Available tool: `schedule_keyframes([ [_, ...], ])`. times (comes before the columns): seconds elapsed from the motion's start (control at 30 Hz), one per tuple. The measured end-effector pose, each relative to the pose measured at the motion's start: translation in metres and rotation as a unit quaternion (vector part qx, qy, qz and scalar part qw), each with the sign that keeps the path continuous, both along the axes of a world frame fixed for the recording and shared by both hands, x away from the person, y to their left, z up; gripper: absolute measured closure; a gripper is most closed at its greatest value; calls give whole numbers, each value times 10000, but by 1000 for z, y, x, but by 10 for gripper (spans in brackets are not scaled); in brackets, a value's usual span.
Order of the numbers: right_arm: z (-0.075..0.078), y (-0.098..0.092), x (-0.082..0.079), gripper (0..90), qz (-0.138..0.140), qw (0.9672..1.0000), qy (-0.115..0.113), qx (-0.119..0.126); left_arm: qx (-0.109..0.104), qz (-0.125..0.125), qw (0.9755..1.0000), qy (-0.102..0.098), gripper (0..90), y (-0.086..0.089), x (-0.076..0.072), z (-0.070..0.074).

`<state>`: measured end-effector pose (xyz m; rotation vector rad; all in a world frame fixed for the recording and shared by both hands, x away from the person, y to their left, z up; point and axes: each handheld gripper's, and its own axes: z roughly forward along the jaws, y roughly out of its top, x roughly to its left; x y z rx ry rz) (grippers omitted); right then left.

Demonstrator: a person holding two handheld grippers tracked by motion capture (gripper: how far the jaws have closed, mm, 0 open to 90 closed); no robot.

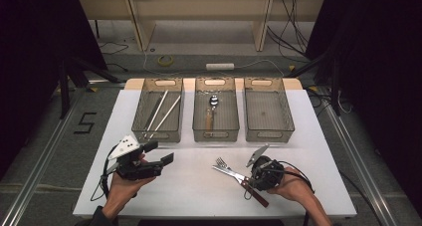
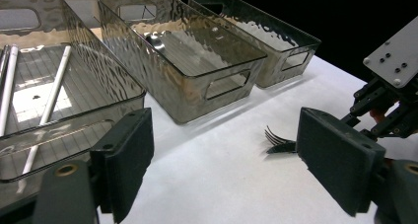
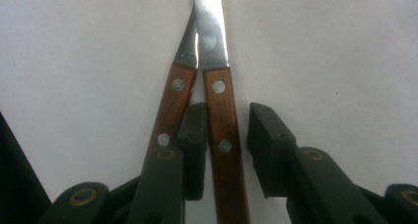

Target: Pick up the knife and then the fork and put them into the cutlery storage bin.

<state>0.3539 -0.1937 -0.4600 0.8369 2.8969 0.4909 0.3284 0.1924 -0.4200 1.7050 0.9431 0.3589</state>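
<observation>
A knife (image 3: 221,110) and a fork (image 3: 170,105), both with wooden handles, lie side by side on the white table (image 1: 189,186). My right gripper (image 3: 229,145) points down over them. The knife handle lies between its jaws and the fork handle lies outside the left jaw. A gap shows between the right pad (image 3: 266,145) and the knife handle, so the jaws stand open around it. In the high view the right gripper (image 1: 249,180) is at the front right, with the fork tines (image 1: 220,162) to its left. My left gripper (image 1: 160,153) hovers open and empty at the front left.
Three clear bins stand in a row at the back. The left bin (image 1: 158,134) holds white sticks (image 1: 164,111), the middle bin (image 1: 215,135) a wooden-handled spoon (image 1: 212,106), and the right bin (image 1: 269,135) nothing. The left gripper view shows the fork tines (image 2: 276,137) and the other gripper (image 2: 389,110).
</observation>
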Motion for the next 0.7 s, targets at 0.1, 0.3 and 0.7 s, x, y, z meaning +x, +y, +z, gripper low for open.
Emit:
schedule_keyframes([
  [0.1,0,0,0,735,80,10000,7,-35,2,-8,10000,-6,220,-1,0,0],
  [0.3,1,2,1,750,226,9997,11,-120,28,-25,10000,6,220,0,0,-1],
  [0.7,3,0,2,773,370,9992,117,-46,6,-13,10000,14,221,-1,0,-1],
])
